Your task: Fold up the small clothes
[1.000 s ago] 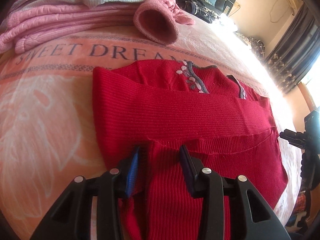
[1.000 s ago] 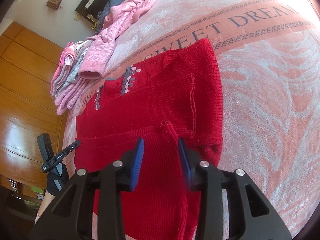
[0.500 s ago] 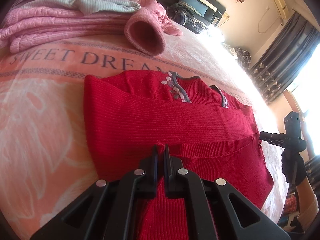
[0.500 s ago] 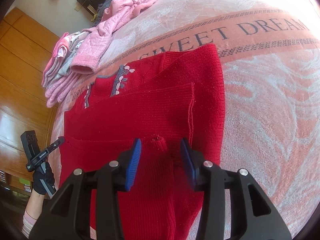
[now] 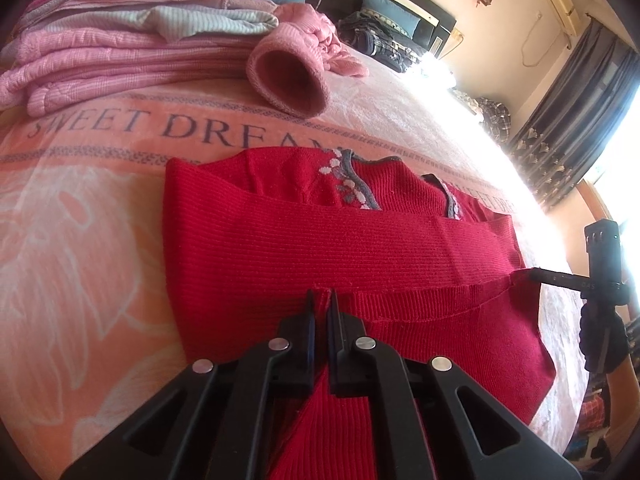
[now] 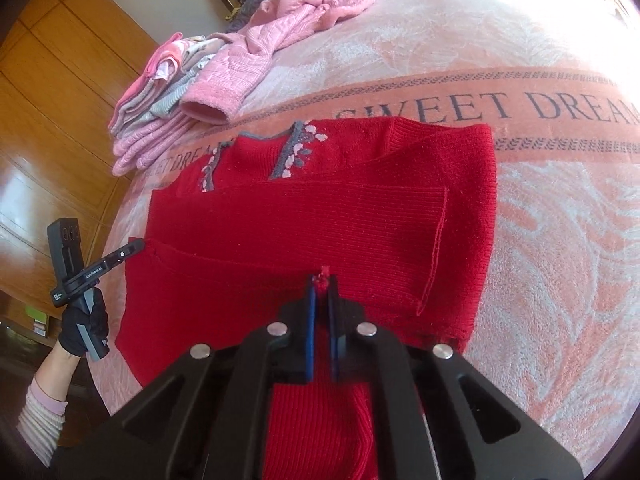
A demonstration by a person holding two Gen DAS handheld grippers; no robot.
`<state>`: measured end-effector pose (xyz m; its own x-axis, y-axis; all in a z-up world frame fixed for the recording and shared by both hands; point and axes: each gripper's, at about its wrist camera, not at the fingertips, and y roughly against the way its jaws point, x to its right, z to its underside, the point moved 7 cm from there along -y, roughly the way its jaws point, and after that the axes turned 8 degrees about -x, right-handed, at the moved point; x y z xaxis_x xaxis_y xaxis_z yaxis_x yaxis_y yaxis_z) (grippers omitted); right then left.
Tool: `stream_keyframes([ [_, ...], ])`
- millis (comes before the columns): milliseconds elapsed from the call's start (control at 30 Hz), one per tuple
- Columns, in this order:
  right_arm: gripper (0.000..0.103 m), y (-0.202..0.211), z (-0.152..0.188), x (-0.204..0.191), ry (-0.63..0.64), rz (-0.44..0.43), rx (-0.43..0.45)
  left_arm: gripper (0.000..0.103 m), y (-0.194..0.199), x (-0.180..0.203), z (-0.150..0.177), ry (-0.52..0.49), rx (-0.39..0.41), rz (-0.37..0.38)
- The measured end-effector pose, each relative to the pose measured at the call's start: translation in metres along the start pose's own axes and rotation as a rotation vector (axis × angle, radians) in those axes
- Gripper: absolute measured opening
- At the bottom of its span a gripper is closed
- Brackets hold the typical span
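Left grip [image 5: 320, 300]: I have the jaws pinched nearly shut on the sweater's [image 5: 320, 248] near hem, at its left corner; red knit runs between the pads and down under the tool.
Right grip [image 6: 322, 284]: closed the same way on the hem's right corner; a tuft of red yarn pokes out past the tips.
Why both corners: held at two ends, the hem should lift as one straight edge, so I judge the next fold goes up toward the collar.
Sweater: flat on the blanket [image 6: 560, 240], collar away from me by the "SWEET DREAM" band; both sleeves already lie crosswise over the chest, so only the lengthwise fold is left.
Pile [image 5: 120, 52]: folded pink and grey clothes beyond the collar, well apart, leaving me room to fold.
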<state>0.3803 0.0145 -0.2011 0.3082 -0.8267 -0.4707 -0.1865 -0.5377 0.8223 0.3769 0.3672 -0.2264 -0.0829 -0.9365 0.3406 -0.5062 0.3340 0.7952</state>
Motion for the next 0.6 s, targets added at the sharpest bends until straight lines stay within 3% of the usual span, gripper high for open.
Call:
stream_keyframes([
  [167,0.003,0.045,-0.008,-0.009,-0.004,-0.070,0.085,0.003,0.033,0.001,-0.015,0.060,0.098,0.059],
  [300,0.003,0.072,-0.025,-0.011,-0.019,-0.077,0.159,0.003,0.052,0.001,-0.036,0.103,0.170,0.085],
  [600,0.003,0.079,-0.113,0.011,-0.105,0.030,0.225,0.003,0.047,-0.014,-0.116,0.187,0.261,0.044],
])
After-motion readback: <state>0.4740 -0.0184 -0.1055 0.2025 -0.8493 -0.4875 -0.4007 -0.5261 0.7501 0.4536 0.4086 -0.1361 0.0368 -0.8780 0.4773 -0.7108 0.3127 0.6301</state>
